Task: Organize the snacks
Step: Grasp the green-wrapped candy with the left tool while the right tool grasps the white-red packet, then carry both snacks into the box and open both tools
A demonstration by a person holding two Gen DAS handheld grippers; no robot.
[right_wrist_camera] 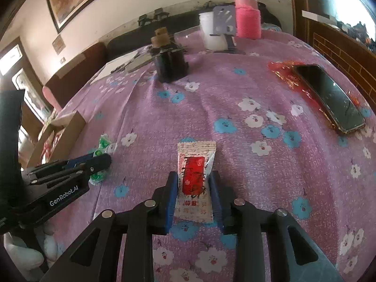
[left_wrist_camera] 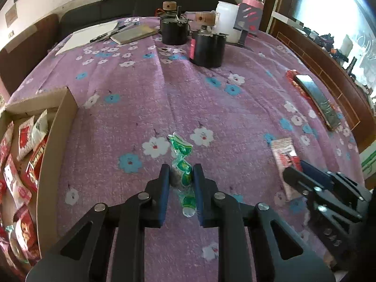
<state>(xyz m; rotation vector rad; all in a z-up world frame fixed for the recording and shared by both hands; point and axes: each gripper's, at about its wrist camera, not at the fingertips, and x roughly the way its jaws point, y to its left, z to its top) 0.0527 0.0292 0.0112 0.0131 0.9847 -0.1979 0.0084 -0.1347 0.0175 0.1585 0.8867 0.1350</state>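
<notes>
A: Snacks on a purple flowered cloth. The left gripper has its jaws clamped on a green candy wrapper, which lies on the cloth with one twisted end poking out ahead of the fingertips.

B: And the right gripper?

A: Its jaws are pressed against both sides of a white packet with a red label. The packet lies flat on the cloth, its top edge sticking out past the fingers.

B: Where do the two sit relative to each other?

A: Near each other; in the right wrist view the green candy shows at the left, under the other gripper's tip.

B: Anything else nearby?

A: A cardboard box at the left edge of the cloth, with red and white packets inside. A phone rests on a red wrapper at the right, and two black canisters stand at the far side.
</notes>
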